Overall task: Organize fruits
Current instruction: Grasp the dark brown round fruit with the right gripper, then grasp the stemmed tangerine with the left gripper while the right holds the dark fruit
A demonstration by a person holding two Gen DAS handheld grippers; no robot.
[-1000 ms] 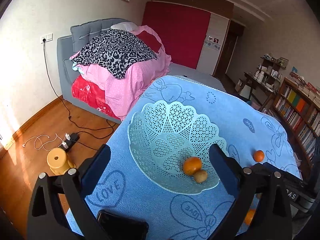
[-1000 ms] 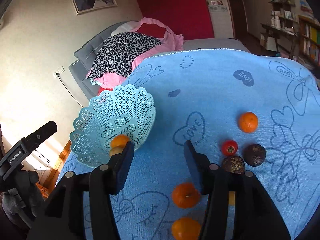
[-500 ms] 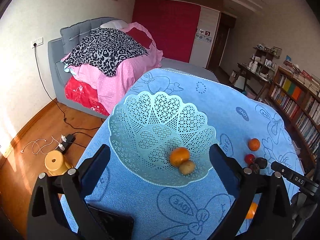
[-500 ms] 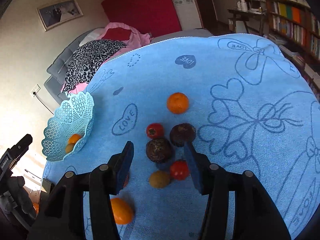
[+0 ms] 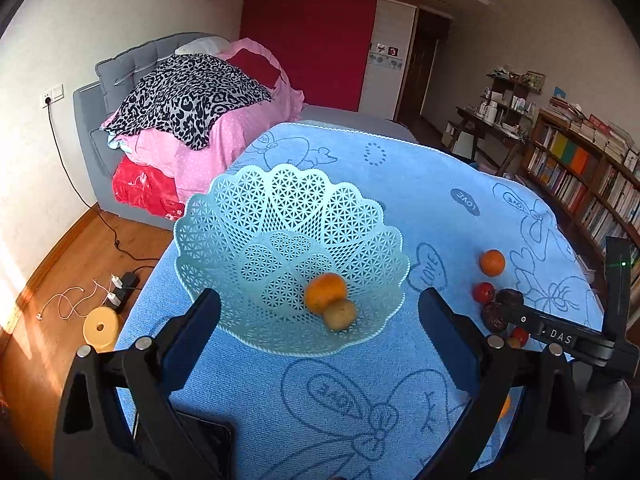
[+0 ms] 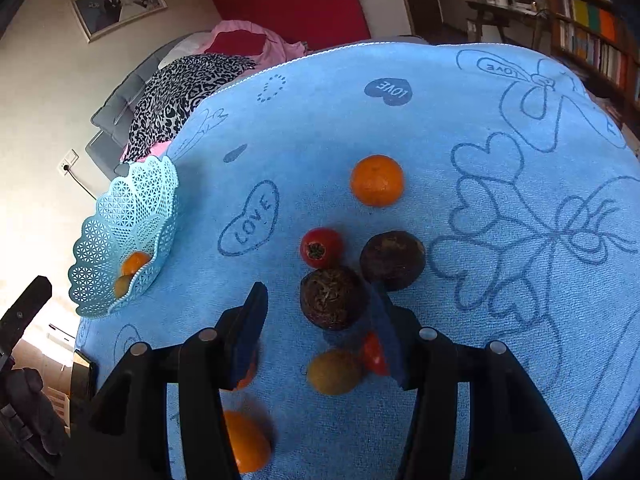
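Observation:
A pale teal lattice basket (image 5: 224, 232) (image 6: 132, 208) stands on the blue cloth and holds an orange (image 5: 325, 292) and a brownish fruit (image 5: 339, 314). My left gripper (image 5: 318, 320) hangs open just in front of it, nothing between its fingers. Further right, my right gripper (image 6: 320, 312) is open and low over a fruit cluster: a dark brown fruit (image 6: 334, 298) lies between its fingertips, untouched as far as I can tell. Around it sit another dark fruit (image 6: 392, 260), a red fruit (image 6: 320, 248), an orange (image 6: 376, 180), a yellowish fruit (image 6: 334, 372) and a red one (image 6: 374, 354).
Two more oranges (image 6: 244, 446) lie near the cloth's front edge under the right gripper. A dark phone (image 5: 200, 436) lies at the front left corner. Beyond the table stand a bed with bedding (image 5: 192, 96) and bookshelves (image 5: 580, 168). A yellow stool (image 5: 100, 326) is on the floor.
My right gripper swung right from the basket and dropped down over the fruit cluster, which now fills its view. My left gripper drew back slightly from the basket and stayed open.

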